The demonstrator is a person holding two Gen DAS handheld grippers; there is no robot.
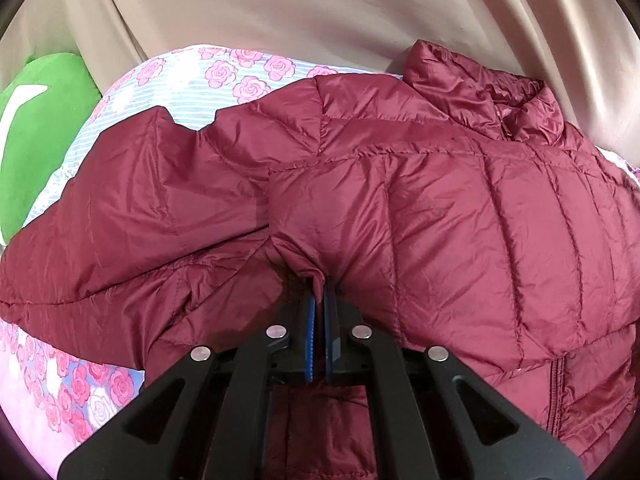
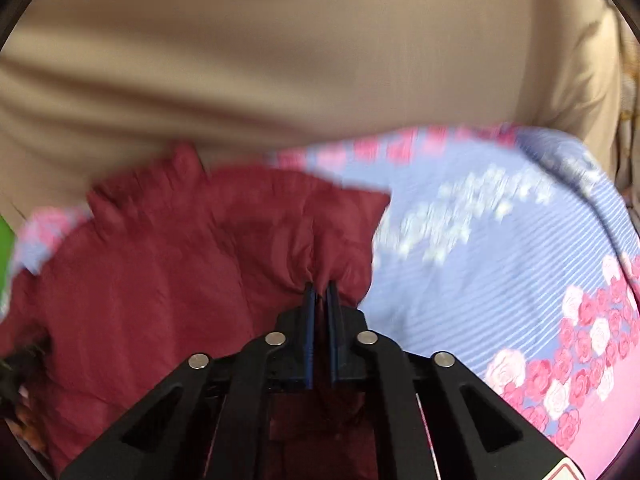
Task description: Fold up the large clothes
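Left-wrist view: a maroon quilted puffer jacket (image 1: pixel 400 200) lies spread across a rose-patterned bedsheet (image 1: pixel 224 76), its collar (image 1: pixel 480 92) toward the far edge, next to a beige curtain (image 1: pixel 320 8) that bounds the bed at the back. A green cushion (image 1: pixel 36 132) lies at the bed's left margin. One sleeve (image 1: pixel 120 216) extends leftward, leaving bare sheet beyond it at far left and near left. The left gripper (image 1: pixel 319 284) has its blue pads (image 1: pixel 310 320) pressed together on a pinched fold of jacket fabric near the armpit seam.

Right-wrist view (motion-blurred): the jacket (image 2: pixel 160 260) occupies the left half; its right edge ends near centre, and a wide stretch of sheet (image 2: pixel 500 240) lies open to the right, bounded by the curtain (image 2: pixel 280 60) behind. The right gripper (image 2: pixel 321 286) is closed, fabric bunched between its fingertips at the jacket's right border.

The fabric is glossy, stitched in vertical channels, creased, with a front zipper (image 1: pixel 554 392) visible at lower right.
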